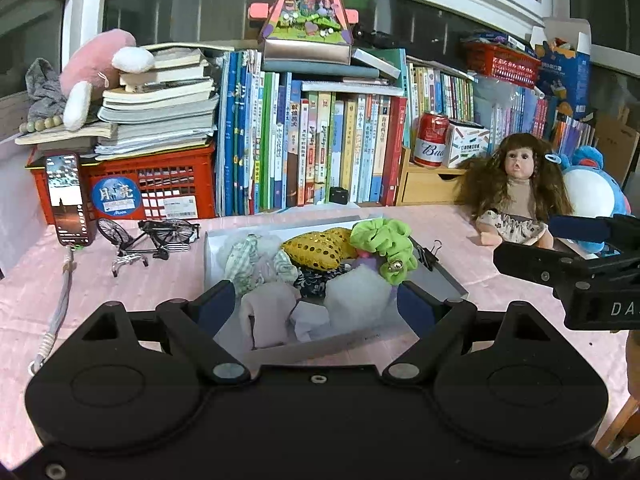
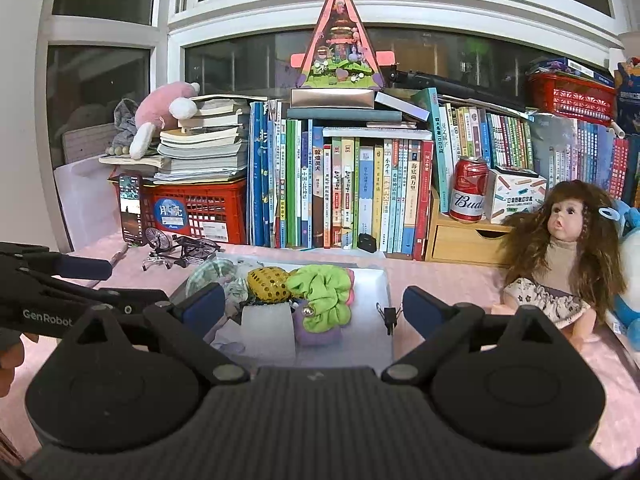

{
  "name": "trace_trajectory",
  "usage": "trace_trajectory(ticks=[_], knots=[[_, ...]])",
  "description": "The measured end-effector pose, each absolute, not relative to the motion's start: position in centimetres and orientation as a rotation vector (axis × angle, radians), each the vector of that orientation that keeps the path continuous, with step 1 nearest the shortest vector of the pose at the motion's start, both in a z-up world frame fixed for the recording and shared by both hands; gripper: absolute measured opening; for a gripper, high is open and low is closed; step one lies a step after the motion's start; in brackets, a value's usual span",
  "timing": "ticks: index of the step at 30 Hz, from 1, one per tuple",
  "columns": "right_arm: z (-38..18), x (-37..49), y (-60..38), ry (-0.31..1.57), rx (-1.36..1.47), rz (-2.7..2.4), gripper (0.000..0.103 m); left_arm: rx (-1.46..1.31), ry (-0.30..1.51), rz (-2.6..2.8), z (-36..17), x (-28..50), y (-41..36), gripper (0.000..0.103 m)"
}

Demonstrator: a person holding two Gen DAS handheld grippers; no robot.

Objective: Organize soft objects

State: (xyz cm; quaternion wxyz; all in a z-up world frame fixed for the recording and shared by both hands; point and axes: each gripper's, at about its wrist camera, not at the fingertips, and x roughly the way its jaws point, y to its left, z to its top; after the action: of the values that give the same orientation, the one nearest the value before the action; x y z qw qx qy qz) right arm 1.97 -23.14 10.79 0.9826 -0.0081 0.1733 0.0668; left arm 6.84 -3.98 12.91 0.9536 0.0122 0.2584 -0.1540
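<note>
Two grippers: left gripper [image 1: 316, 304] and right gripper [image 2: 314, 306], matte black, blue-padded, both spread wide, grasping nothing.
Tray [image 1: 444, 276]: shallow grey rectangle, centre frame, on pink cloth.
Soft objects: ruffled green scrunchie [image 1: 384, 246], sequinned yellow pouch [image 1: 320, 248], piled inside tray.

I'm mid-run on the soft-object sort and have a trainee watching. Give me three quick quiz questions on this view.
1. True or false: the green scrunchie lies inside the tray.
2. Which holds something: left gripper, right gripper, or neither?
3. What stands right of the tray, on the pink cloth?

Key: 1 true. 2 neither, both open. 3 the doll.
</note>
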Motion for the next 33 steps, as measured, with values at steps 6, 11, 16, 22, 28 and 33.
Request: trace_trajectory(ticks=[6, 11, 16, 22, 28, 33], knots=[[9.9, -0.1, -22.6, 0.321, -0.029, 0.122, 0.101, 0.03, 0.49, -0.305, 11.9, 4.5, -3.5, 0.088], [9.1, -1.9, -22.1, 0.29, -0.056, 0.106, 0.102, 0.026, 0.487, -0.323, 10.8, 2.4, -3.4, 0.088], [7.8, -4.3, -21.8, 0.258, -0.054, 0.065, 0.102, 0.021, 0.5, -0.336, 9.7, 0.0, -3.3, 0.09], [5.6, -7.6, -21.6, 0.247, -0.057, 0.032, 0.102, 0.005, 0.532, -0.308, 7.6, -3.5, -2.6, 0.09], [2.6, -9.8, -21.1, 0.282, -0.038, 0.033, 0.103, -0.002, 0.584, -0.288, 4.7, -6.3, -2.1, 0.09], [0.3, -9.9, -20.3, 0.347, -0.069, 0.016, 0.103, 0.027, 0.617, -0.217, 2.4, -6.5, -1.7, 0.09]])
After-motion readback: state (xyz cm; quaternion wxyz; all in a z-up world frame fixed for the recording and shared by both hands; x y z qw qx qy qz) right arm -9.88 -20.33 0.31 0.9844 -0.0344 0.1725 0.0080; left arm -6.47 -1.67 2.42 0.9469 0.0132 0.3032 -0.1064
